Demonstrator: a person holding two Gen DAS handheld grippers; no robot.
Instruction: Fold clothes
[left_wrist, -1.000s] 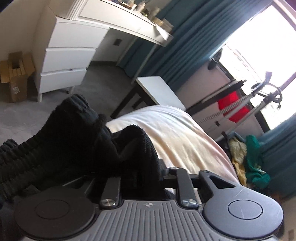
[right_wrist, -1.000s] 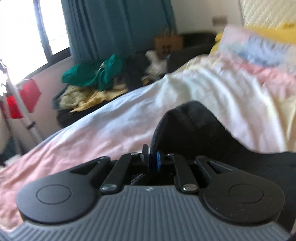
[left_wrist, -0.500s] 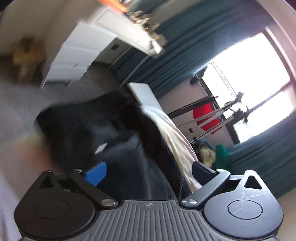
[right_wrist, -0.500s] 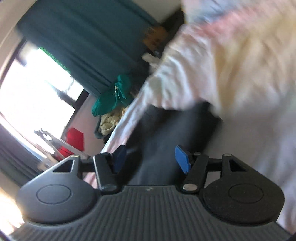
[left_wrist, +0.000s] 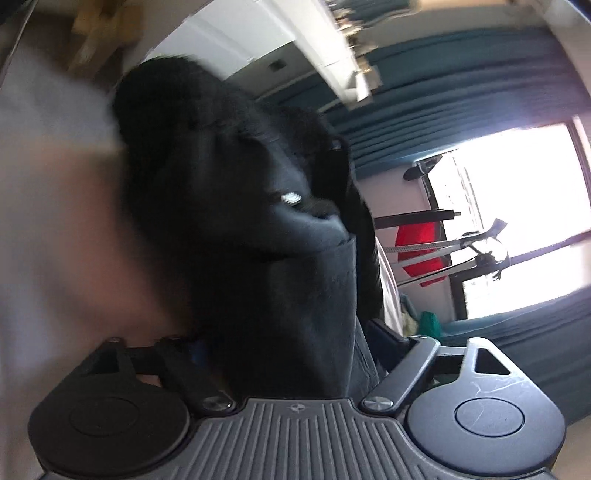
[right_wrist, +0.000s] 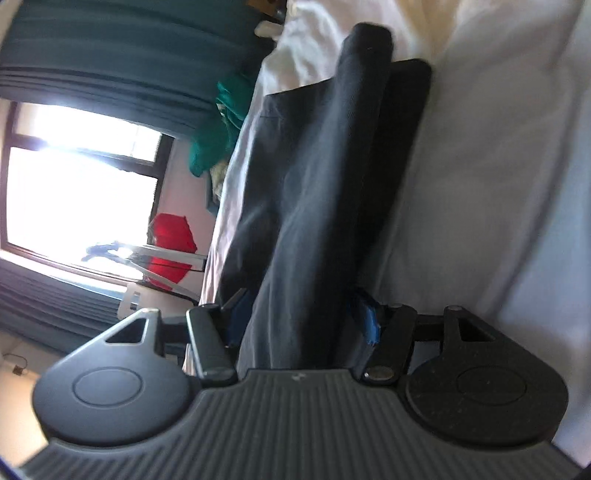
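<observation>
The pale bed sheet (right_wrist: 498, 184) is carrying the dark folded garment (right_wrist: 314, 192), which is lying as a long band with its long axis running away from both cameras; it is looking smooth and charcoal, with a fuzzy black end (left_wrist: 207, 147). The left gripper (left_wrist: 291, 350) and right gripper (right_wrist: 295, 314) are closing from a wide spread, cloth lying between the jaws.
</observation>
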